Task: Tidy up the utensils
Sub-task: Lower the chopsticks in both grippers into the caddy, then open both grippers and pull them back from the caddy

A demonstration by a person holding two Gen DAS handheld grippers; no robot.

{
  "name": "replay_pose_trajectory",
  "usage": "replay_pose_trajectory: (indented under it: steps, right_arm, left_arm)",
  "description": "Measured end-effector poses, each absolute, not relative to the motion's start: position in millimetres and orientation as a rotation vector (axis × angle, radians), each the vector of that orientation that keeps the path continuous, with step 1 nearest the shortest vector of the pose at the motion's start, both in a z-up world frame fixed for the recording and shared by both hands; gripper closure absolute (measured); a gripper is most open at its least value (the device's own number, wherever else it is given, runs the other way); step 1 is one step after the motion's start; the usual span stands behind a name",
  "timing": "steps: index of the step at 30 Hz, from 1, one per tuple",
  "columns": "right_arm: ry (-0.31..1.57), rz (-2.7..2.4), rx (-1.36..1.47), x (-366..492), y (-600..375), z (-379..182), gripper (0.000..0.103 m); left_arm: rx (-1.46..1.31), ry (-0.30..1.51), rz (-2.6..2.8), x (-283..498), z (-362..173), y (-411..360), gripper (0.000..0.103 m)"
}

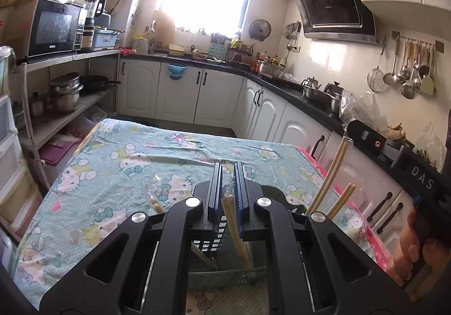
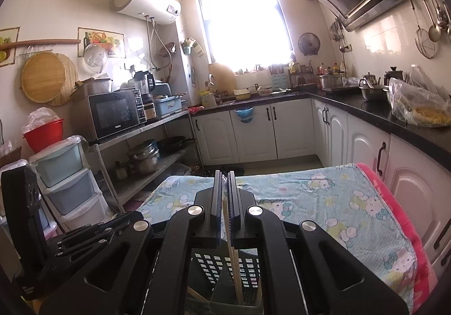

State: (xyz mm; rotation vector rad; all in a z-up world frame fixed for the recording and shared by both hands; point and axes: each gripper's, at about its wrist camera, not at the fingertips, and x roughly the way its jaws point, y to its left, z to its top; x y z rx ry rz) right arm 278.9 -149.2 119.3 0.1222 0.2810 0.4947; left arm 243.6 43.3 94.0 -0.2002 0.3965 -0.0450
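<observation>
Both wrist views share table

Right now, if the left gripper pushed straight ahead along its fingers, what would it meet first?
Probably nothing close: beyond the left gripper, shut on wrapped chopsticks, lies only the bare tablecloth, then the white cabinets past the far edge. Depth is unclear.

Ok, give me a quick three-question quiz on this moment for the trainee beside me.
1. True or false: the left tool is shut on chopsticks.
2. The right tool hangs over: A) a perforated holder; B) a plate; C) a frying pan.
3. Fill in: the wrapped pair on the tablecloth lies to the left tool's ____ side.

Key: 1 true; 2 A; 3 left.
</observation>
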Motion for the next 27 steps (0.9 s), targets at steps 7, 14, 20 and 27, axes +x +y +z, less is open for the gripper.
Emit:
replay_pose_trajectory:
  steps: [7,14,20,27]
  right_arm:
    - [0.315,0.469,0.138,279,-155,112,0.098]
    - [0.346,0.423,0.143,274,-168,105,0.093]
    - [0.372,0.400,0.175,266,-186,99,0.088]
    - [0.403,0.395,0.173,255,-194,93,0.080]
  left_arm:
    - [-0.186,0.406,-0.048,239,94,42,0.098]
    - [-0.174,0.423,-0.063,234,94,37,0.098]
    - [-0.173,0.441,-0.083,230,93,33,0.095]
    - [-0.174,0.454,-0.092,225,91,31,0.085]
